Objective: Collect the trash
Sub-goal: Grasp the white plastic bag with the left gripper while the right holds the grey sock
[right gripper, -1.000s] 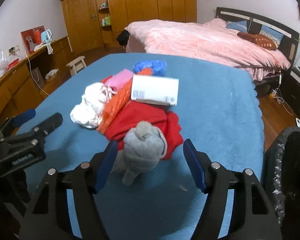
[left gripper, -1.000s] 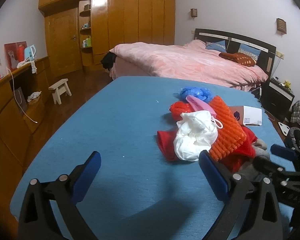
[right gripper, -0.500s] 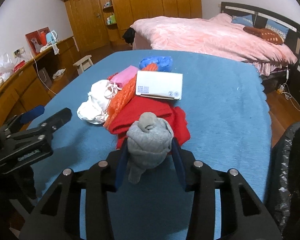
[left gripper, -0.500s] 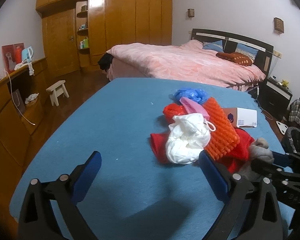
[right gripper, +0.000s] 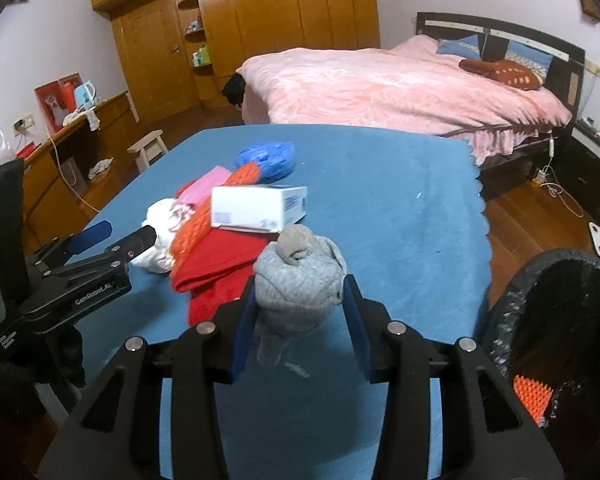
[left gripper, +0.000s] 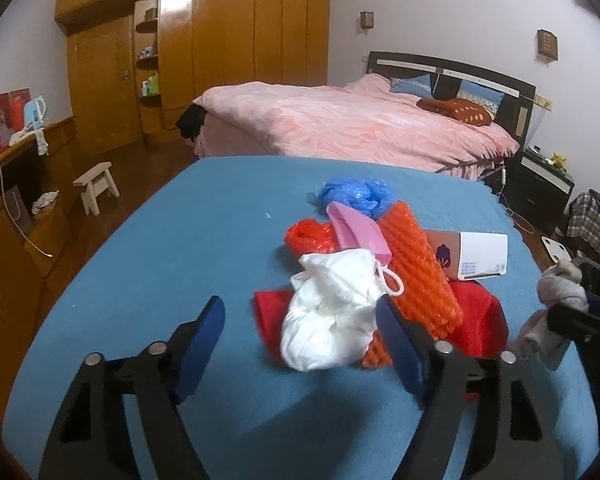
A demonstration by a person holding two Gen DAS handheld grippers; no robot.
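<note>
Two grippers work over a desk covered in blue cloth. The right gripper is clenched on a balled grey knitted sock; its blue pads press both sides of the ball, which is lifted clear of the cloth at the near edge of the trash pile. The same grey sock appears at the right edge of the left wrist view.

The left gripper is released, and its jaws have just been closing. Its right pad sits just beside the crumpled white plastic bag, which lies partly between the pads; whether the pad touches it cannot be told. The left pad stands well apart from the bag.

Pile contents, near to far:
- folded red cloth, under the other items
- orange ribbed foam net sleeve, right of the white bag
- white rectangular cardboard box, resting on the red cloth and the orange sleeve
- pink flat packet
- crumpled red plastic bag
- crumpled blue plastic bag, farthest

A bin lined with a black plastic bag stands to the right of the desk; an orange ribbed piece lies inside it.
</note>
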